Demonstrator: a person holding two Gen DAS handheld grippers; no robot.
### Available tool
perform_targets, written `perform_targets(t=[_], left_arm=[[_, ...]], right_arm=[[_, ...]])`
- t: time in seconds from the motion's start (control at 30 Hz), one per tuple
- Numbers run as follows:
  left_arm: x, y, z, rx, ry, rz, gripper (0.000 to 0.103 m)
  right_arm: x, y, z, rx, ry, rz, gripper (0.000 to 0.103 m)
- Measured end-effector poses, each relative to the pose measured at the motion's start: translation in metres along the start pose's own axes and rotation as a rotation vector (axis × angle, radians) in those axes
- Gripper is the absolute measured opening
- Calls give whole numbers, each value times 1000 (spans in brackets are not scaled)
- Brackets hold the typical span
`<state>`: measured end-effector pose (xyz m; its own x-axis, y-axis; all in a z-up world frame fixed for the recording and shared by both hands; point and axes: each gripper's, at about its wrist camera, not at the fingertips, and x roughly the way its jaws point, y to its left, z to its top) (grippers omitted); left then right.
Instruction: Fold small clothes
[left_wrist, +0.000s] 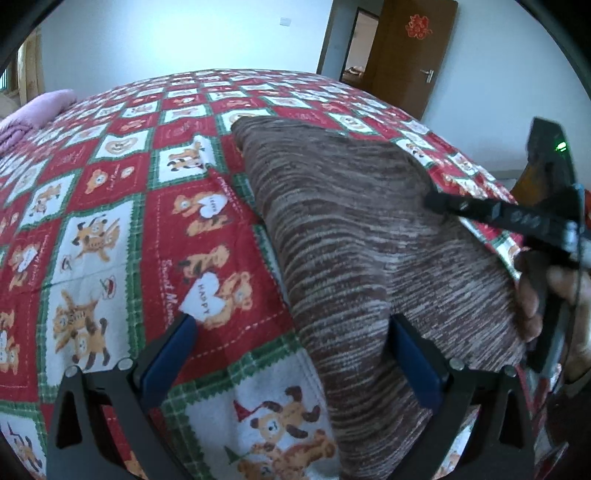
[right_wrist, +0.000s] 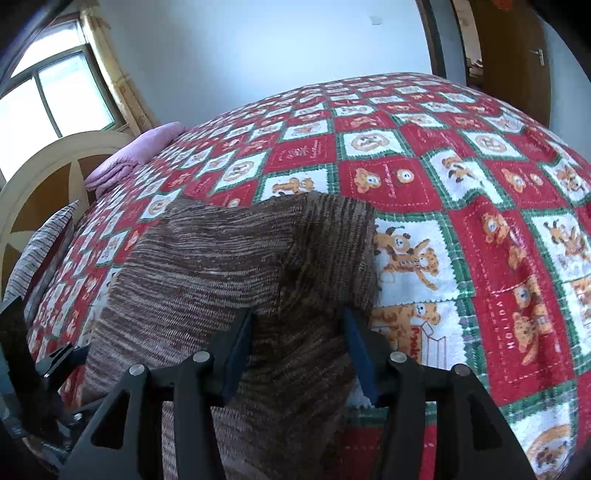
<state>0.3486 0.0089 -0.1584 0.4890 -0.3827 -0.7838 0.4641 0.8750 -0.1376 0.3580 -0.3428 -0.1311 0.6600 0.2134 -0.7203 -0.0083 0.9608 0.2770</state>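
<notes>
Right wrist view: the brown knit (right_wrist: 221, 266) lies on the bed (right_wrist: 480, 229), long axis running away, its near fold between the right hand-held gripper's (right_wrist: 297, 332) released jaws; left hand-held gripper (left_wrist: 291, 336) released too.

Open bedspread (right_wrist: 480, 177) is left free beyond and to the right of the brown striped garment (right_wrist: 207, 266). Passage toward the headboard (right_wrist: 55, 162) is blocked by folded pink bedding (right_wrist: 122, 162).
</notes>
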Motion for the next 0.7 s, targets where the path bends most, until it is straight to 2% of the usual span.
perform_targets(t=[0.07,0.17,0.23,0.33,0.53,0.7], left_arm=[[1,0,0,1,1,-1,103],[1,1,0,3,1,-3,103],[2,0,0,5,1,-2,103],[3,0,1,7,2,-4,103],[4,0,2,8,3,-10,103],[5,0,4,4,3,-23,103]], right_arm=[[-11,-8,1,29,-48,-17,54],[-14,-26,5,73,-73,-8,55],[-5,-42,8,121,-48,-22,55],[6,-61,14,202,-18,29,56],[27,-59,31,167,-4,62,56],[42,-61,39,196,8,148,56]])
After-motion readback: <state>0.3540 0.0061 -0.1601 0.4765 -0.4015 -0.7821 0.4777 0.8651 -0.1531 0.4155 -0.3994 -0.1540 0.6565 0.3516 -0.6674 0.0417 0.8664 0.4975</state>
